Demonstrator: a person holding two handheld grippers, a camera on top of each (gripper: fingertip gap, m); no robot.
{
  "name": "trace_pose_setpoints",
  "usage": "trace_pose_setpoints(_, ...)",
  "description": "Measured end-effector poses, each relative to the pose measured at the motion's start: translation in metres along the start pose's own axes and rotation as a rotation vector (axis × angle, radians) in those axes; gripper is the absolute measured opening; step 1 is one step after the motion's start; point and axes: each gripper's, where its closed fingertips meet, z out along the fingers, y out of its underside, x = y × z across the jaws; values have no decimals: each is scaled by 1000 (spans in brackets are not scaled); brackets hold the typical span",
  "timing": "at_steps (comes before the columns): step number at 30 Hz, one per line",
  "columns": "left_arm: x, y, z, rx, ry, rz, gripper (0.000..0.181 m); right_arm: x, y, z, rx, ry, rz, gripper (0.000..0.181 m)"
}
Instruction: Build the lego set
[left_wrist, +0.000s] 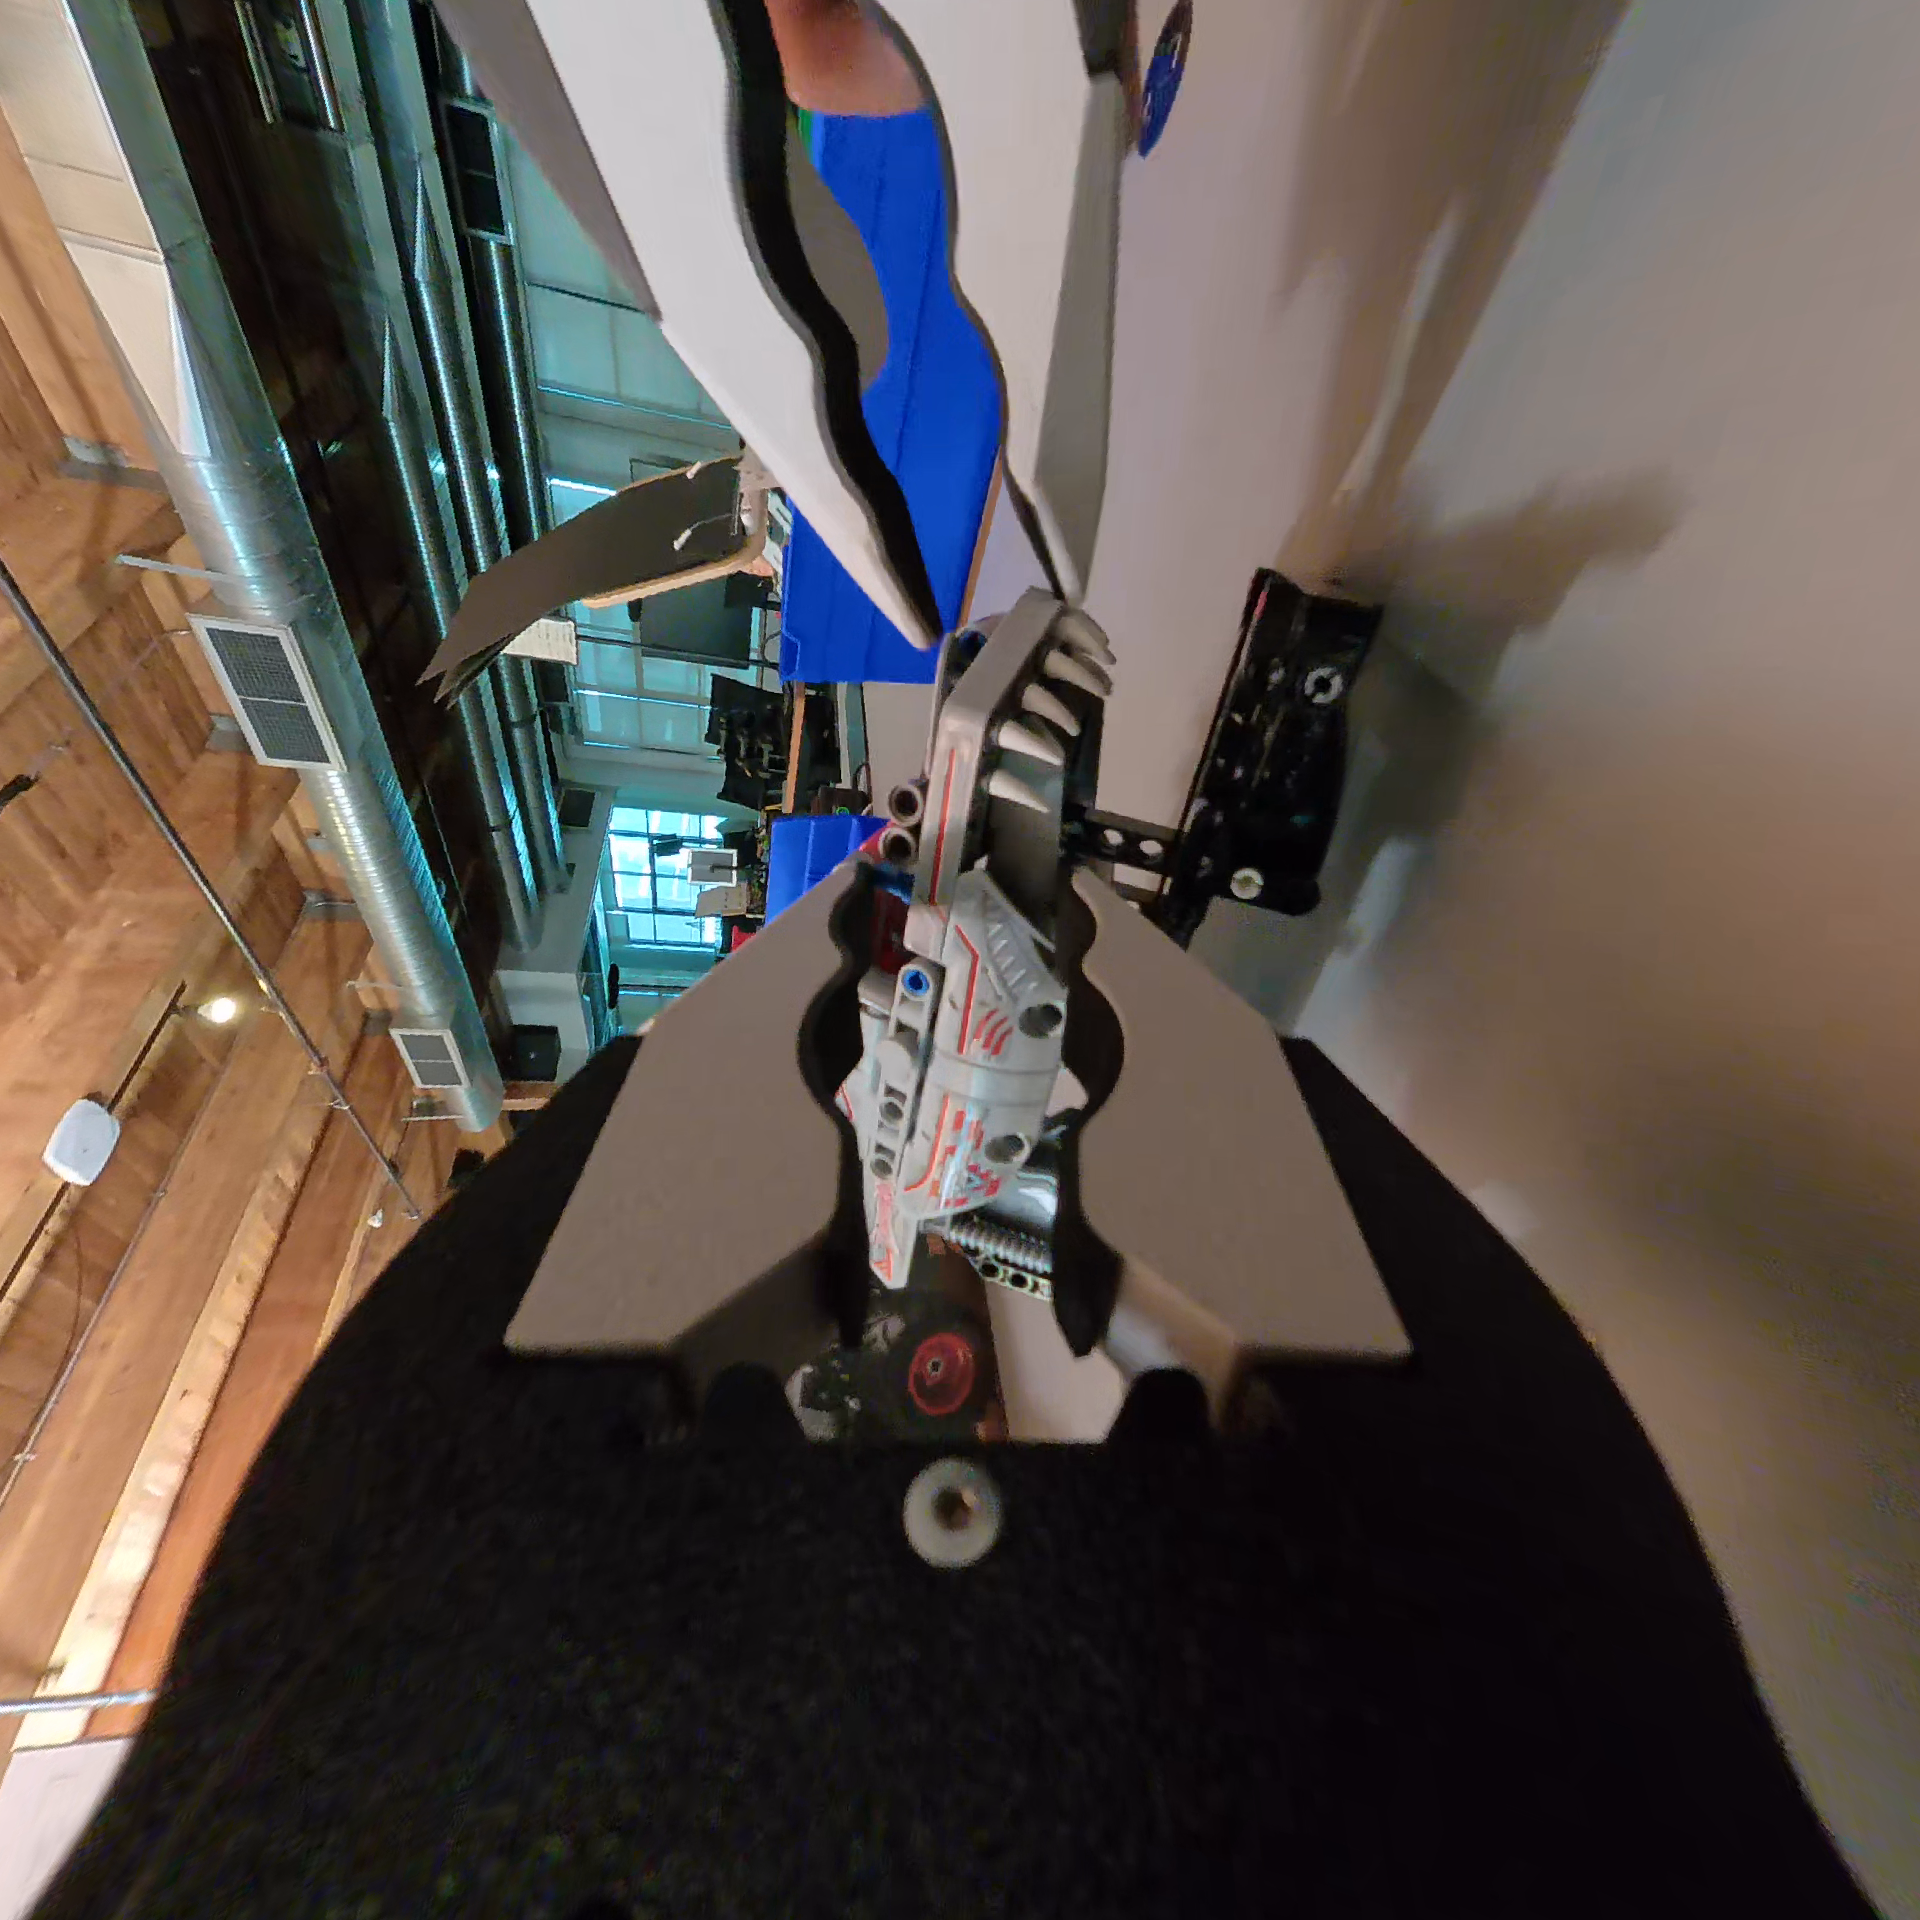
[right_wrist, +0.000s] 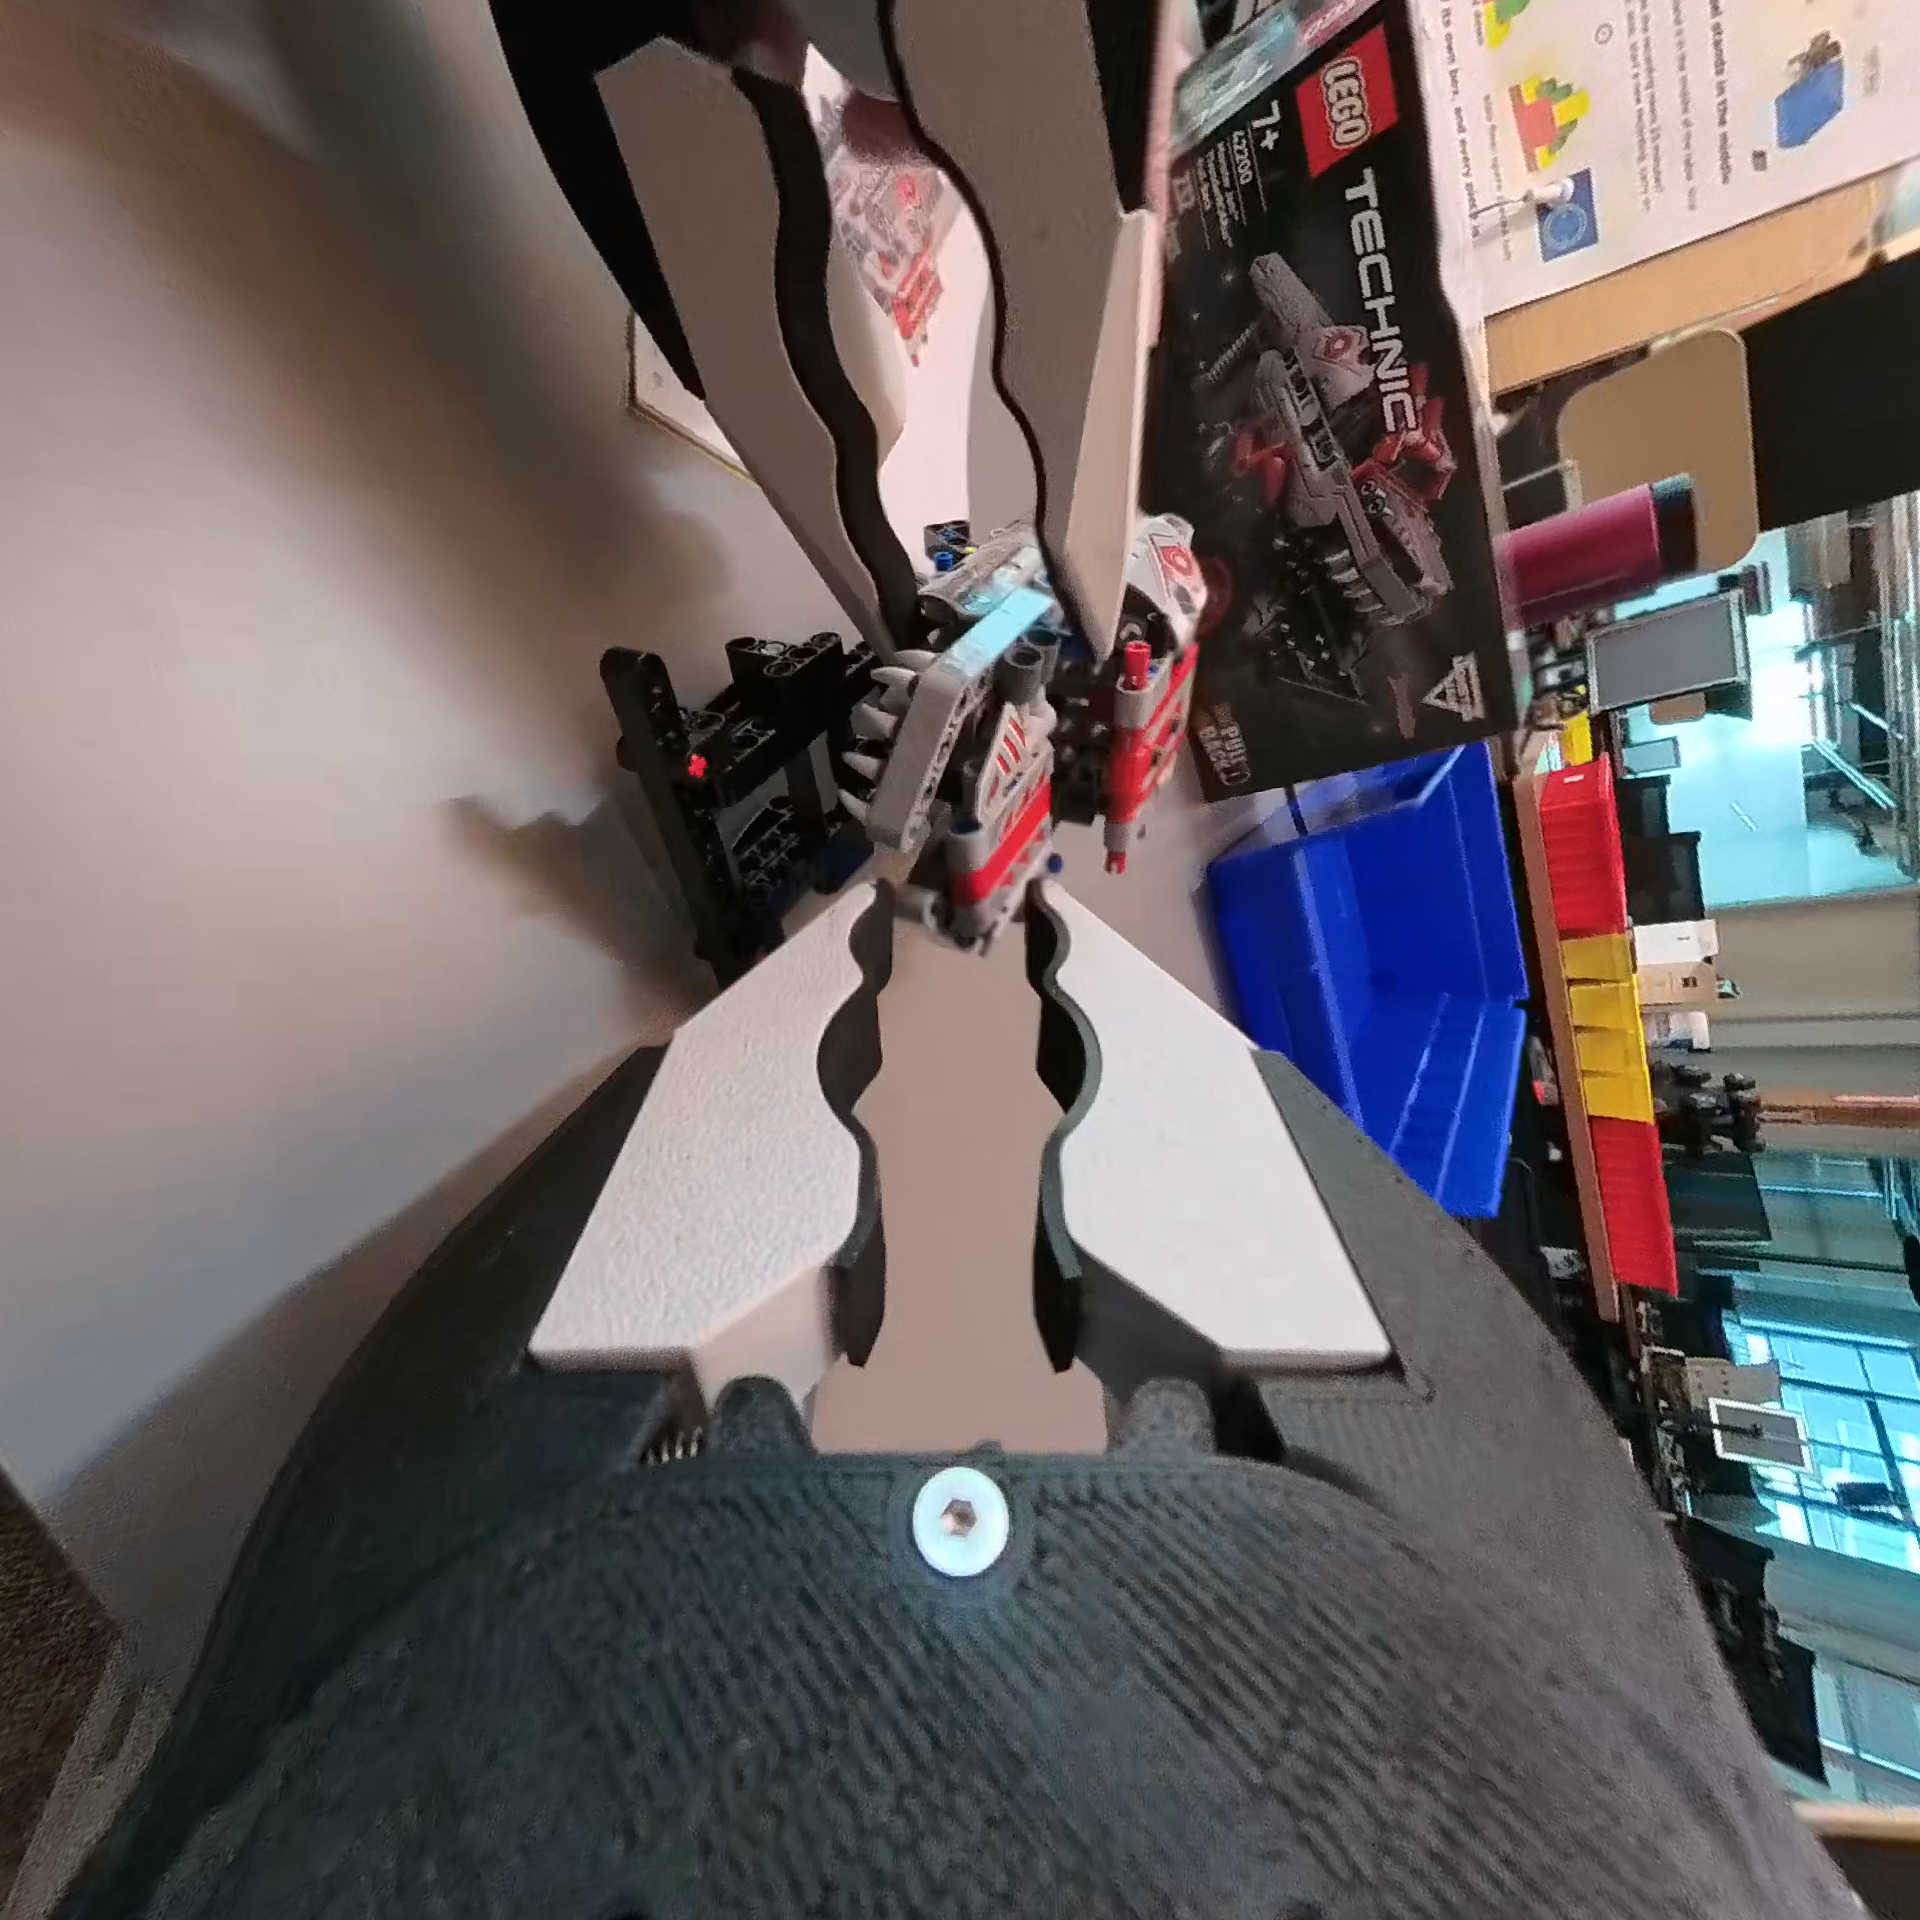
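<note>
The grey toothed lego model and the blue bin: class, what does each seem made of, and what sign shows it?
Grey toothed lego model: probably hard moulded plastic, smooth, slightly glossy, with crisp pin holes. Blue bin: apparently moulded plastic, uniform colour, soft sheen on its walls.

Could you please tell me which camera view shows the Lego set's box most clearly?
The right wrist view: the box fills its upper right, front face fully visible, behind the model. The left wrist view does not show the box at all.
</note>
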Motion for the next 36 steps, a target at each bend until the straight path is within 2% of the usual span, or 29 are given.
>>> trace_pose_setpoints(3, 0, 0, 1, 4, 1, -12, 31, 11, 3, -7, -5, 42, 8, 20)
trace_pose_setpoints(6, -1, 0, 2, 13, 6, -19, 32, 5, -3, 3, 14, 16, 5, 22)
trace_pose_setpoints(8, -1, 1, 3, 4, 11, -14, 31, 7, -1, 9, -7, 47, -29, 21)
trace_pose_setpoints(13, -2, 5, 3, 16, 19, -23, 31, 9, -2, 12, 54, 76, -16, 22)
trace_pose_setpoints(17, -2, 5, 5, 29, 33, -17, 32, 9, 0, 12, 74, 61, 17, 7)
trace_pose_setpoints(19, -3, 5, 6, 39, 43, -32, 31, 10, 1, 13, 91, 49, 49, 9)
trace_pose_setpoints(21, -3, 5, 7, 48, 50, -42, 31, 17, 2, 13, 99, 90, 33, 22)
trace_pose_setpoints(25, -4, 8, 11, 48, 68, -55, 31, 15, 5, 22, 90, 64, 22, 9)
trace_pose_setpoints(28, -6, 12, 12, 58, 66, -62, 31, 19, 6, 25, 98, 79, 107, 9)
trace_pose_setpoints(32, -6, 13, 13, 90, 59, -78, 31, 20, 7, 26, 188, 37, 302, 10)
trace_pose_setpoints(36, -7, 13, 15, 107, 63, -84, 30, 22, 9, 28, 203, 30, 350, 10)
